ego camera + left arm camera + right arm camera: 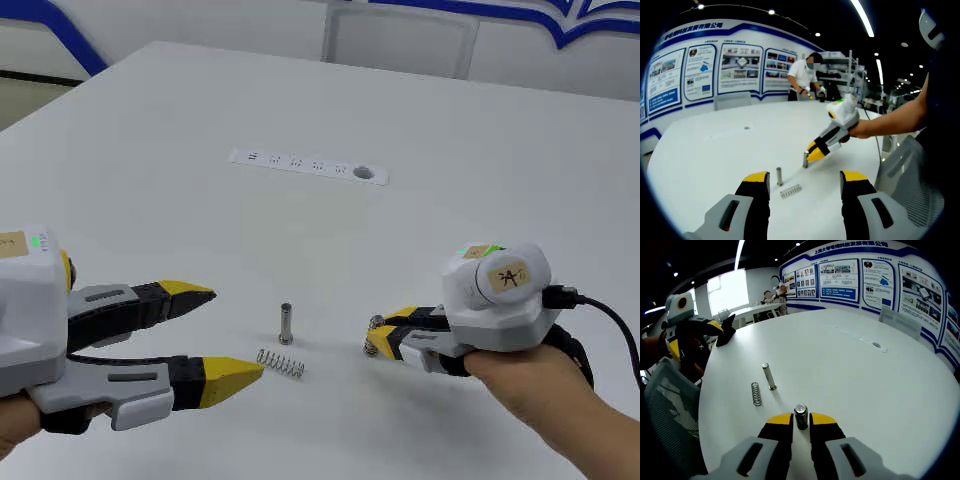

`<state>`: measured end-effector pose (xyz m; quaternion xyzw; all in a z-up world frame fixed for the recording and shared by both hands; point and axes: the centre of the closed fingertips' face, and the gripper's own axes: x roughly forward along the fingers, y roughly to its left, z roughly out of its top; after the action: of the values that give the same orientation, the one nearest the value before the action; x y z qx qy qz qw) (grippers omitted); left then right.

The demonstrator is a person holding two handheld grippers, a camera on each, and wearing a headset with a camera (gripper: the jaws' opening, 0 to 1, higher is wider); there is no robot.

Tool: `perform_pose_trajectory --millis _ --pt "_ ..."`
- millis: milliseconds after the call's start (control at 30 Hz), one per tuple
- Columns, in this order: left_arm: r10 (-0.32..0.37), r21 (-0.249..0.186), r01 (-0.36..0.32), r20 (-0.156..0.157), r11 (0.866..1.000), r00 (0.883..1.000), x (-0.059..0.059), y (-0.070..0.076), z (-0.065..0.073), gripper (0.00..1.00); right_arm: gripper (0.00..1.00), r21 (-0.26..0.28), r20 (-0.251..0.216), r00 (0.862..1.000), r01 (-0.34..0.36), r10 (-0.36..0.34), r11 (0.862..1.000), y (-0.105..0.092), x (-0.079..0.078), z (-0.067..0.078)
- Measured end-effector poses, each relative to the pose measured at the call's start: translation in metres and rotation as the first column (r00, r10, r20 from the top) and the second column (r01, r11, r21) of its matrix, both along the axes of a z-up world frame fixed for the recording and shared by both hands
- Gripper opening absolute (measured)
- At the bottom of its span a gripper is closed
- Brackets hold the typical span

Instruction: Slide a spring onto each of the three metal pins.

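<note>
Spring (280, 363) lies loose on the desk (420, 230), just beside the upright pin (286, 323). Left tool (238, 332) gapes wide, empty; right tool (800, 420) pinches a second, sprung pin (800, 411). A careless grab could topple the upright pin or roll the spring away.

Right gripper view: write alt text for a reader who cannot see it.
The right gripper, yellow-tipped, pinches an upright spring-covered pin on a white table. Beyond it stands a bare pin, and beside that a loose spring lies flat.
</note>
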<state>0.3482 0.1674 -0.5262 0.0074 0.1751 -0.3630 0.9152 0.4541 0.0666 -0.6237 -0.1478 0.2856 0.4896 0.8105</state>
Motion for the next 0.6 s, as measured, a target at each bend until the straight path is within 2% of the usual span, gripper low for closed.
perform_pose_trajectory --millis 333,500,600 --pt "-0.004 -0.001 0.004 0.002 1.0 1.0 0.0 -0.001 0.0 0.58 0.16 -0.012 -0.011 1.0 0.015 -0.015 1.0 -0.008 -0.01 -0.002" --pt "-0.007 -0.001 0.007 0.004 1.0 1.0 -0.001 -0.002 0.0 0.58 0.16 -0.017 -0.028 1.0 0.008 -0.008 1.0 -0.008 -0.025 -0.007" --pt "-0.008 0.001 0.008 0.003 1.0 1.0 -0.001 -0.002 0.0 0.58 0.16 -0.014 -0.029 0.999 -0.016 0.015 1.0 -0.001 -0.037 -0.005"
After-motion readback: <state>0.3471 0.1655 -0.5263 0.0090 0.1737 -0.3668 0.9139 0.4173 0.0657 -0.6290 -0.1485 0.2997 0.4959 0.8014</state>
